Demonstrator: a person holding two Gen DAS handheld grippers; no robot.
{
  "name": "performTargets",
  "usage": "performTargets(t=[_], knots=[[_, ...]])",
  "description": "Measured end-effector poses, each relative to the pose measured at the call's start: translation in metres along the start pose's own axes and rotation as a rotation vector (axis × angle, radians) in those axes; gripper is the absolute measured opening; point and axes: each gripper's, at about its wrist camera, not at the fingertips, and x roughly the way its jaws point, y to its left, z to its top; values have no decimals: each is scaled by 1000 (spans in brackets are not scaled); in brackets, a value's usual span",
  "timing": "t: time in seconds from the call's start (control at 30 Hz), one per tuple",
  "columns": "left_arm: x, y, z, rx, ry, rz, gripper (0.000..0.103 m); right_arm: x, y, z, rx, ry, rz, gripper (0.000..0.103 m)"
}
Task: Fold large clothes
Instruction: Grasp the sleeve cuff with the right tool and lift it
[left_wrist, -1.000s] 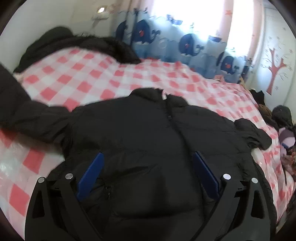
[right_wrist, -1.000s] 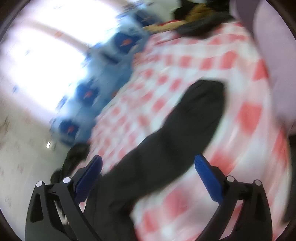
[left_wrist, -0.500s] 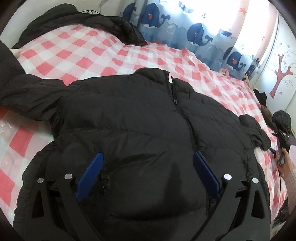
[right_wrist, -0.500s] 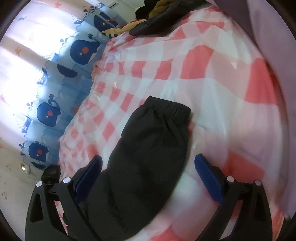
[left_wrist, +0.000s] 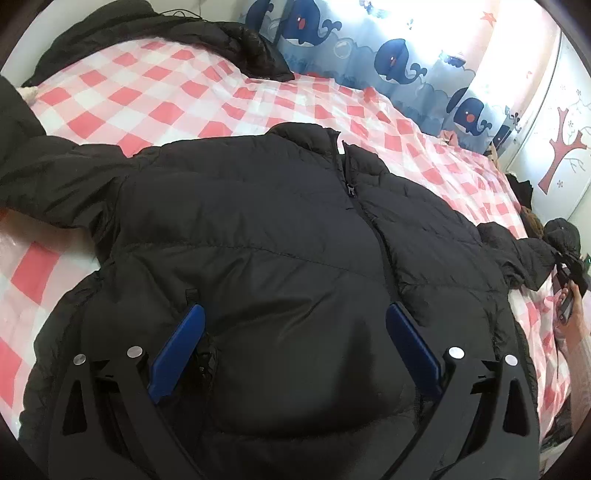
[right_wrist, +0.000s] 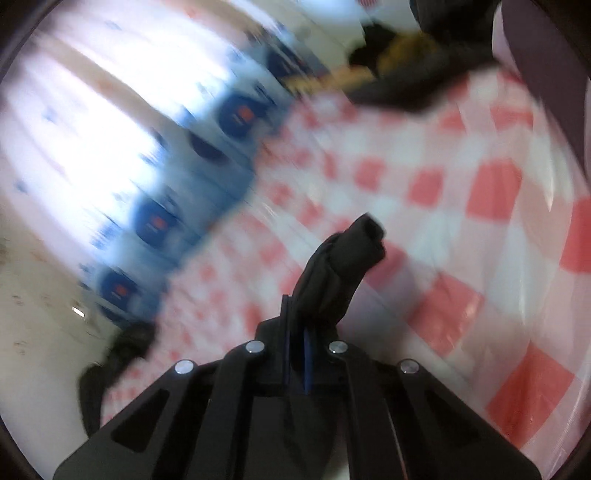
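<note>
Across the pink-and-white checked bed (left_wrist: 155, 92) lies the black quilted puffer jacket (left_wrist: 280, 236), front up; left tongs (left_wrist: 291, 332) spread above its lower front; right tongs (right_wrist: 297, 325) pinching its sleeve cuff (right_wrist: 351, 254)

We saw a bed under a glossy pink-and-white checked cover (left_wrist: 155, 92). Behind it hung a pale blue curtain printed with navy whales (left_wrist: 391, 59), backlit by bright window light. A white wall carried a red tree decal (left_wrist: 561, 147).
</note>
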Motion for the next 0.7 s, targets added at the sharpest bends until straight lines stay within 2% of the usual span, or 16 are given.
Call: performTargets(t=[0.07, 0.13, 0.2, 0.23, 0.27, 0.3, 0.47, 0.5, 0.53, 0.57, 0.63, 0.7], knots=[[0, 0, 0, -6, 6, -4, 95, -4, -15, -1, 46, -5, -13, 6], [0, 0, -1, -8, 8, -5, 95, 10, -36, -5, 104, 93, -69, 7], [1, 0, -1, -6, 9, -3, 95, 18, -49, -11, 148, 128, -94, 26], [1, -1, -1, -4, 11, -2, 95, 19, -52, -13, 154, 126, -108, 47], [1, -1, -1, -3, 12, -1, 95, 22, -55, -15, 160, 127, -129, 54], [1, -1, -2, -2, 13, 1, 95, 24, -57, -16, 164, 131, -134, 55], [2, -1, -2, -1, 16, 2, 95, 37, -64, -19, 194, 163, -161, 54], [2, -1, -2, 0, 15, 2, 95, 40, -64, -19, 197, 177, -162, 50], [2, -1, -2, 0, 15, 3, 95, 41, -63, -19, 195, 182, -154, 26], [2, -1, -2, -1, 16, 3, 95, 41, -61, -19, 185, 181, -161, 15], [2, -1, -2, 0, 17, 4, 95, 34, -52, -18, 154, 154, -151, 9], [2, -1, -2, 1, 17, 5, 95, 28, -42, -15, 140, 120, -149, 9]])
